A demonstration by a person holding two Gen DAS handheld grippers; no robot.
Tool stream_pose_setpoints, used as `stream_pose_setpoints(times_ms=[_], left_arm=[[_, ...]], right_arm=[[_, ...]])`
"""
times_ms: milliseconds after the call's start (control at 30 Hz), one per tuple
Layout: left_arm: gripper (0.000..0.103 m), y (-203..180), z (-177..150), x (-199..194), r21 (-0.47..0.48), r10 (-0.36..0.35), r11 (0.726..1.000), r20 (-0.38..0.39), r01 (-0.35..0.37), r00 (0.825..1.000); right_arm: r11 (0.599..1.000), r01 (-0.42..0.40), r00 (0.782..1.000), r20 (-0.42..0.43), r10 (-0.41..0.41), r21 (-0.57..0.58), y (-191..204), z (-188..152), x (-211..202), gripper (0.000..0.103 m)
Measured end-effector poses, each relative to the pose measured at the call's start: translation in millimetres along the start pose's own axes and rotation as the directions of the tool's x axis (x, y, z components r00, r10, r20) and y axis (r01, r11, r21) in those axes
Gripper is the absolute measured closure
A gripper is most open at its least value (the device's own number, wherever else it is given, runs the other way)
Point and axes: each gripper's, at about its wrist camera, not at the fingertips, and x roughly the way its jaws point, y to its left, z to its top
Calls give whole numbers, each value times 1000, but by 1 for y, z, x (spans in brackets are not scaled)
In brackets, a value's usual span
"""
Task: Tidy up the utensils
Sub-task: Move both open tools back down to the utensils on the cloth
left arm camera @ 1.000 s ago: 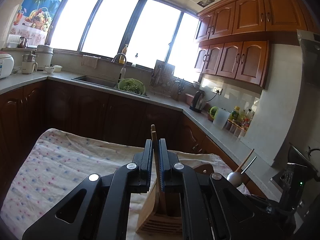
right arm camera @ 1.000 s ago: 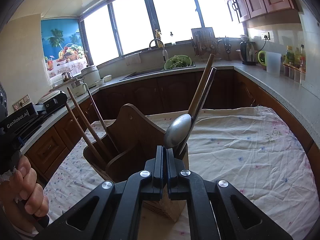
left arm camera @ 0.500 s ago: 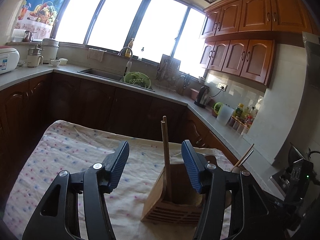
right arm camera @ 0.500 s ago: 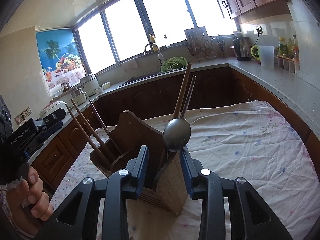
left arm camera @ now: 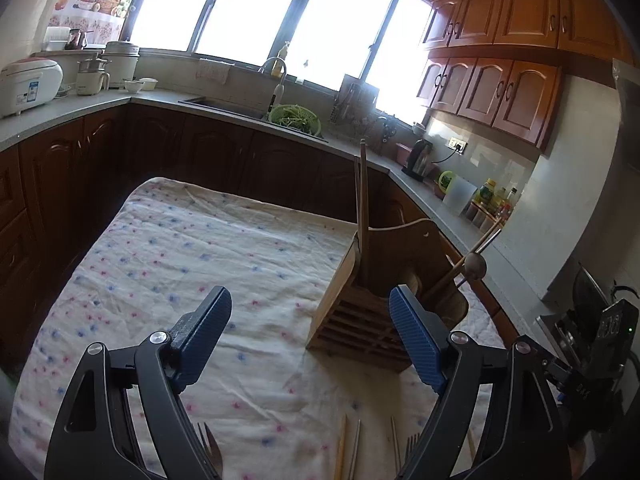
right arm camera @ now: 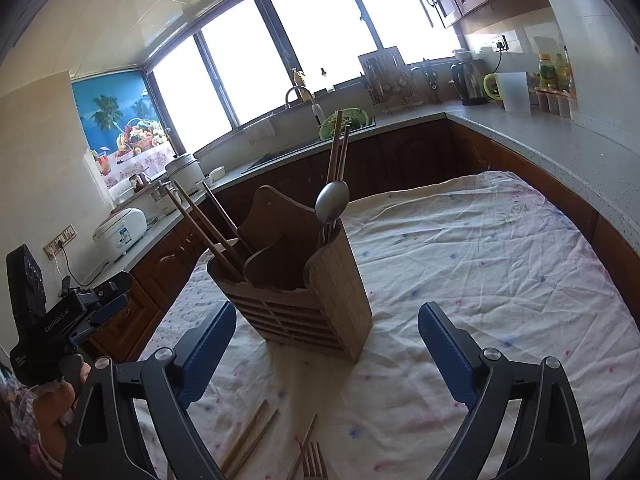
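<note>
A wooden utensil holder (left arm camera: 372,312) (right arm camera: 304,280) stands on the floral tablecloth (left arm camera: 208,264). It holds wooden chopsticks (left arm camera: 362,200) (right arm camera: 200,224) in one section and a metal spoon (right arm camera: 331,204) (left arm camera: 474,266) with more sticks in another. My left gripper (left arm camera: 310,320) is open and empty, back from the holder. My right gripper (right arm camera: 326,340) is open and empty, also back from it. Loose chopsticks (right arm camera: 250,440) (left arm camera: 342,448) and a fork (right arm camera: 314,462) (left arm camera: 210,452) lie on the cloth near the grippers.
The table (right arm camera: 500,240) stands inside a U-shaped kitchen counter (left arm camera: 100,100) with a sink (left arm camera: 224,106), a green colander (left arm camera: 296,118), a rice cooker (left arm camera: 28,84) and a kettle (left arm camera: 420,160). The other gripper shows at the left edge of the right wrist view (right arm camera: 48,320).
Both grippers opened, letting go of the chopsticks and the spoon into the holder, and pulled back and up. Loose utensils on the cloth have come into view.
</note>
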Motion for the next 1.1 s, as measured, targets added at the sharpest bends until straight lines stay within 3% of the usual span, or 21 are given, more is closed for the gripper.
stream_pose_setpoints(times_ms=[467,1100], left_arm=[[18,3,-59,-47,13,43,999,-113,-42,993],[18,-3,-104,-56,54,61,997,-227,-50,972]], right_arm=[[999,-3,1000,-14,3,43,-4,-52,-66,9],[999,19,995,-96,-14,50,-11,-99,-85,9]])
